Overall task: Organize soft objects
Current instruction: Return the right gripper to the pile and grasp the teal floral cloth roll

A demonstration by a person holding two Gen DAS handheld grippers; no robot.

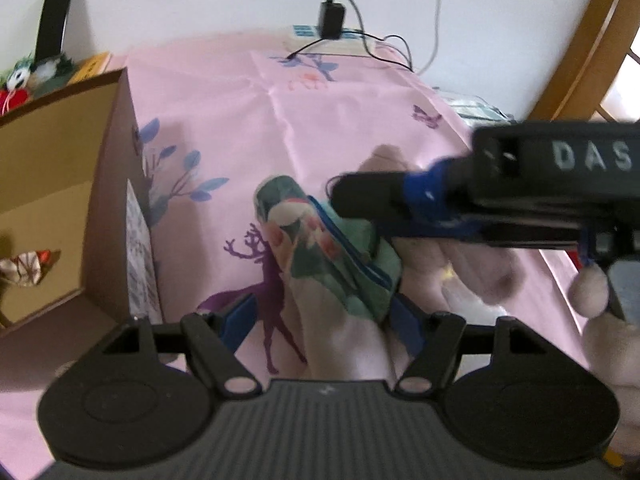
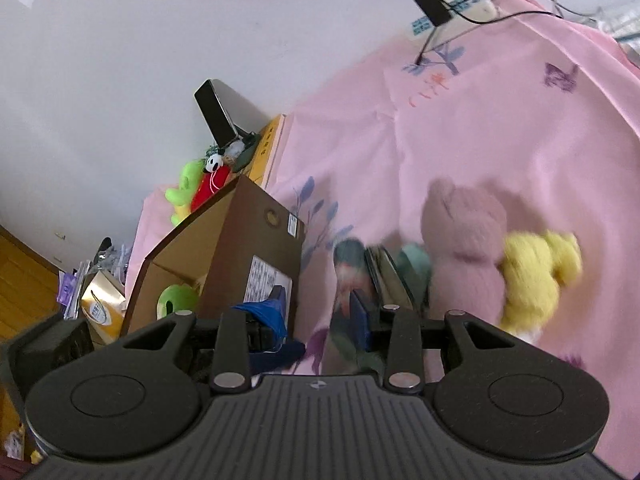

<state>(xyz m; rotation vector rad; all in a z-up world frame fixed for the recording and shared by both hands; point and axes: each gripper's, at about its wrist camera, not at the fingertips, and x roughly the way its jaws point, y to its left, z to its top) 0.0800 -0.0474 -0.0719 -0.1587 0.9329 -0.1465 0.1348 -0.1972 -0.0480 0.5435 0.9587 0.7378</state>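
A green floral zip pouch [image 1: 320, 248] lies on the pink sheet against a pink plush bear [image 1: 472, 264]. My left gripper [image 1: 320, 320] is open, its fingers either side of the pouch's near end. My right gripper [image 1: 340, 196] reaches in from the right, its finger tips at the pouch's top. In the right wrist view the pouch [image 2: 348, 268] sits between my right gripper's [image 2: 320, 312] spread blue-taped fingers, with the pink bear [image 2: 468, 248] and a yellow plush [image 2: 536, 276] to its right. A cardboard box [image 1: 60, 200] stands at the left.
The box [image 2: 224, 256] holds a green plush [image 2: 176, 300] and a patterned fabric item [image 1: 24, 268]. More plush toys [image 2: 200, 184] and a black stand [image 2: 216, 112] sit behind it. A charger and cables [image 1: 332, 20] lie at the sheet's far edge by the wall.
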